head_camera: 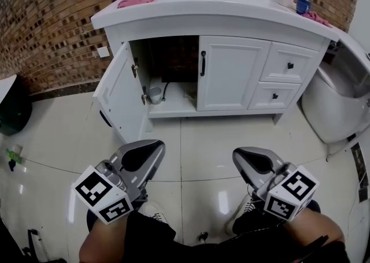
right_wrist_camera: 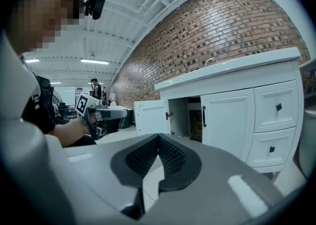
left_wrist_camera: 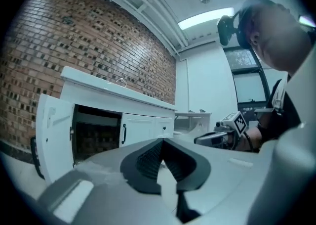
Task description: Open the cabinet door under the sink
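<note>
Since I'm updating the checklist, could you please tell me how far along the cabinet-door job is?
Done: the left cabinet door stands wide open under the sink. In hand: nothing; the left tool and right tool are shut, empty, clear of it. Left: seemingly nothing.

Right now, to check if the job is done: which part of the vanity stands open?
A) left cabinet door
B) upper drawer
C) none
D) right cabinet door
A: the left cabinet door is swung out, exposing the dark interior; the right cabinet door sits flush.
</note>
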A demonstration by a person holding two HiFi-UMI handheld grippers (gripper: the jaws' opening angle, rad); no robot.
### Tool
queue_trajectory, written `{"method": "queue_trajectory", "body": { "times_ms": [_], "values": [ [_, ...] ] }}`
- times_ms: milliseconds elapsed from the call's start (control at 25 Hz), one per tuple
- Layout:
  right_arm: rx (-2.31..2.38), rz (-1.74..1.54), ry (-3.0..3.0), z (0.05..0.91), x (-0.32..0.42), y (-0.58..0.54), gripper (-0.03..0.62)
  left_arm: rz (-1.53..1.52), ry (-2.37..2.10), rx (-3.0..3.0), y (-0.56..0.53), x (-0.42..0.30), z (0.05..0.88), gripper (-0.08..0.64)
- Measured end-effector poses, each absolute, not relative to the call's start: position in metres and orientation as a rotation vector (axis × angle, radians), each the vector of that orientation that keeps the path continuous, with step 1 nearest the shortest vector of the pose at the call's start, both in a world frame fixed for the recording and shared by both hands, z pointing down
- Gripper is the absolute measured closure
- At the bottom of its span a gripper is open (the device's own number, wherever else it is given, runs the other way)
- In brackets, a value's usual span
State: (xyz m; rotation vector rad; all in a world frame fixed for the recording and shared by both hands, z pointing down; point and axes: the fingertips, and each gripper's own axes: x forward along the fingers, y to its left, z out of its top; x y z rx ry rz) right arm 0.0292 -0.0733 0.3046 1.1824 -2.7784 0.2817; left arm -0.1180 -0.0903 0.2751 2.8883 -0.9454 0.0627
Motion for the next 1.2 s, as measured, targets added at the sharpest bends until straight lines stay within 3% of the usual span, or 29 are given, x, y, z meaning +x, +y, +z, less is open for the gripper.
{"method": "queue_trajectory", "body": {
  "times_ms": [280,1200],
  "values": [
    [1.165,0.291,-2.742,0.313,0.04,-0.054,0.583,0.204,-0.841,2.952,-0.063,-0.09,0.302,0.554],
    [1.119,0.233,-2.745,0.311,0.025,-0.041,0.584,0.154,-0.887,2.931,-0.06,-0.093,0.3,0.554]
  ]
}}
